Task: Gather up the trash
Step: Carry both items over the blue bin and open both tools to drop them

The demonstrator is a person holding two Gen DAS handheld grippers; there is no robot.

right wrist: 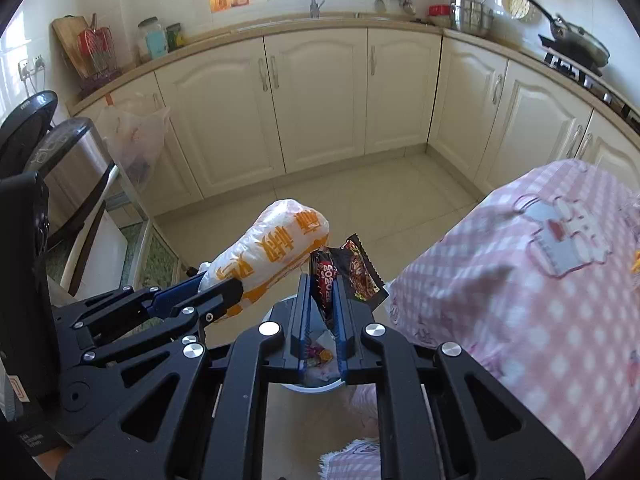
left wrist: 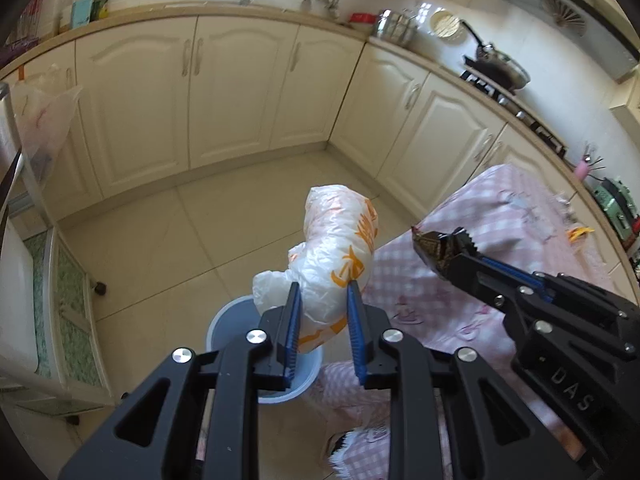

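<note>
The left gripper (left wrist: 324,292) has its 2 blue pads pressed on a crumpled white bag (left wrist: 336,248) with orange print, jaws partly apart around it. The right gripper (right wrist: 324,284) is nearly closed, pinching a dark snack wrapper (right wrist: 352,268). Both hang above the blue bin (left wrist: 224,328) on the floor, the bag over its rim. Right of the bin is a pink checked tablecloth (left wrist: 500,216).

Black left gripper (left wrist: 324,296), right gripper (right wrist: 323,284): blue ribbed pads, silver screws.
</note>
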